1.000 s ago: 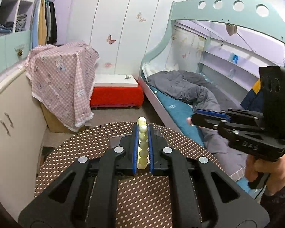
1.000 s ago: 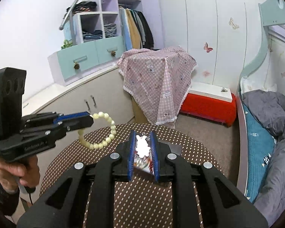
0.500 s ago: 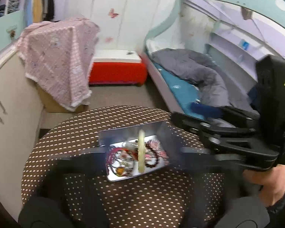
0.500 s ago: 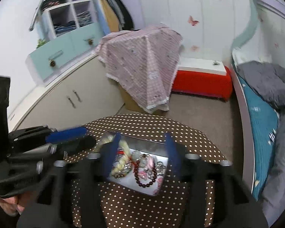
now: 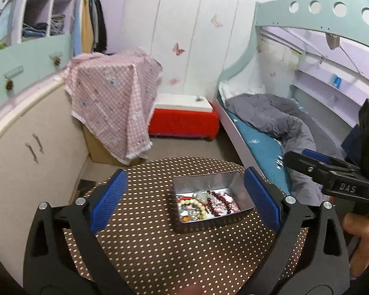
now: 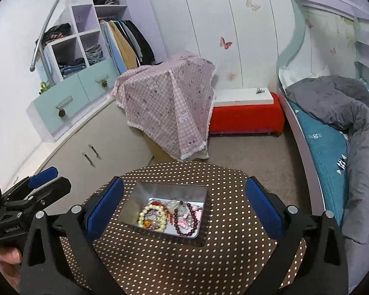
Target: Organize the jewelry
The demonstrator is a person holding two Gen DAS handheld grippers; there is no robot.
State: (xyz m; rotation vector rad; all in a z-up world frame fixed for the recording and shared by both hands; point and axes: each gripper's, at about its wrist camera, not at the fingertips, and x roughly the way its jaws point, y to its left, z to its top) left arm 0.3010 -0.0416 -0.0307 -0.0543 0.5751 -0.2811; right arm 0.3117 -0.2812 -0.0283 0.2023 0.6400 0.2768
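Note:
A shiny metal tin stands on the round brown polka-dot table. Inside it lie a pale green bead bracelet, a dark red bead bracelet and several small pink and white pieces. My left gripper is open and empty, held above the table with the tin between its blue pads. My right gripper is open and empty over the tin. The other gripper shows at the edge of each wrist view.
A bunk bed with grey bedding stands to the right. A red bench and a box under pink checked cloth stand beyond the table. Cream cabinets run along the left.
Both grippers opened and let go: the pale bead bracelet and the small pink and white piece now lie in the tin. Both grippers have pulled back from it.

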